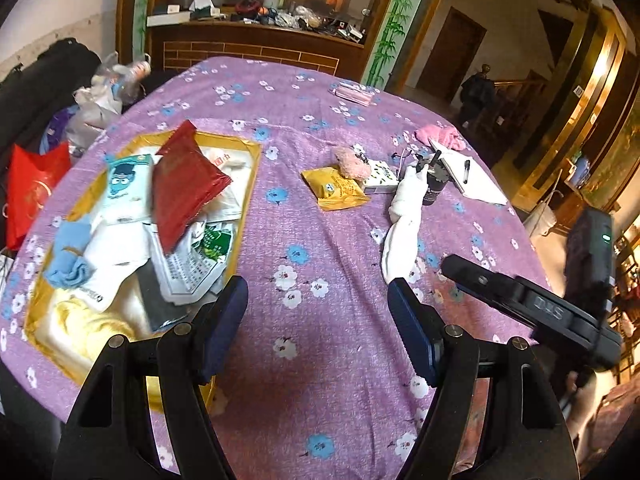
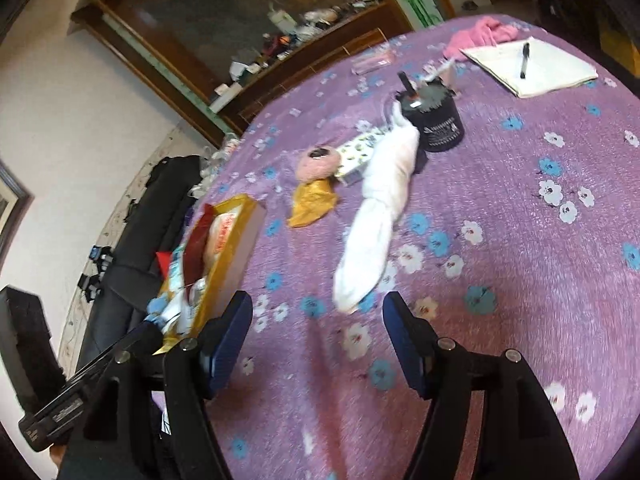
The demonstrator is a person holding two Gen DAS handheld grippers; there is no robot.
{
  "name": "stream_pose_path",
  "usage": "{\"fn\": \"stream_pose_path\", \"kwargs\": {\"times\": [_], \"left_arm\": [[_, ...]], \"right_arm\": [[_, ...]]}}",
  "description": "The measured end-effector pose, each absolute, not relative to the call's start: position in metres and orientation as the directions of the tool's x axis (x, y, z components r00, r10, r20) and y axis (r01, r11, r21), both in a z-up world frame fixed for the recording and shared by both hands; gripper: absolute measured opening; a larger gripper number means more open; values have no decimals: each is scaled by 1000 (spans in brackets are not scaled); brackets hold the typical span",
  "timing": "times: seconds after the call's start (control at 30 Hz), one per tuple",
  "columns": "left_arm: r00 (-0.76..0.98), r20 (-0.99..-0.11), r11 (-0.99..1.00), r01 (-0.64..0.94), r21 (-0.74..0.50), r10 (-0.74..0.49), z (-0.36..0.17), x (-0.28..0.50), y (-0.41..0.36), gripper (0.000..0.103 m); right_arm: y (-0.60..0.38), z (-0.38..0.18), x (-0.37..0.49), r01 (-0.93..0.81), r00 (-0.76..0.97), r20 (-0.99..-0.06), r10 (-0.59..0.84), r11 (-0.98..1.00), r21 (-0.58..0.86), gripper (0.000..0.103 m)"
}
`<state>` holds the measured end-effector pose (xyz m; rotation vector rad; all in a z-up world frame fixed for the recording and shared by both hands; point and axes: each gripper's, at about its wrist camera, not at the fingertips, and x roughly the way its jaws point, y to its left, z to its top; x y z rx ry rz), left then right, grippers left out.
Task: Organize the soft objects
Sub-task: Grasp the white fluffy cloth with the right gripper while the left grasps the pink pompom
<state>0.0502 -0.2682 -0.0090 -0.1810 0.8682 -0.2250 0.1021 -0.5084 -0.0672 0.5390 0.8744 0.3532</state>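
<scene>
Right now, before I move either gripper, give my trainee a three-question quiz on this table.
1. True or false: the white sock lies inside the gold box.
2. What lies on the notepad: A pen, B spoon, C key?
3. Which colour is the packet beside the pink plush toy?

Key: 1 false, it lies on the tablecloth; 2 A; 3 yellow.
</scene>
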Motion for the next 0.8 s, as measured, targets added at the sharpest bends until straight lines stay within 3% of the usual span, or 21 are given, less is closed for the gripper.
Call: {"fn": "stream_pose_path", "kwargs": {"times": [0.5,0.6,0.73,0.8], "left_arm": [[594,-743,951,178,-253,-309,-5,126,-287,73],[552,-771,948,186,-257,-318,-12,150,-296,73],[490,-804,942,197,-273,-336,-24,180,-309,73],[466,-817,940,202,-275,-339,-29,196,-316,73]], "right_arm": [[-526,-77,202,37,574,-694,435,833,553,67],[-524,-89,208,51,571,-694,439,824,564,59],[-520,-95,206,49,574,-703,420,839,542,39],[-520,-95,206,47,573,-708,414,845,532,35]]}}
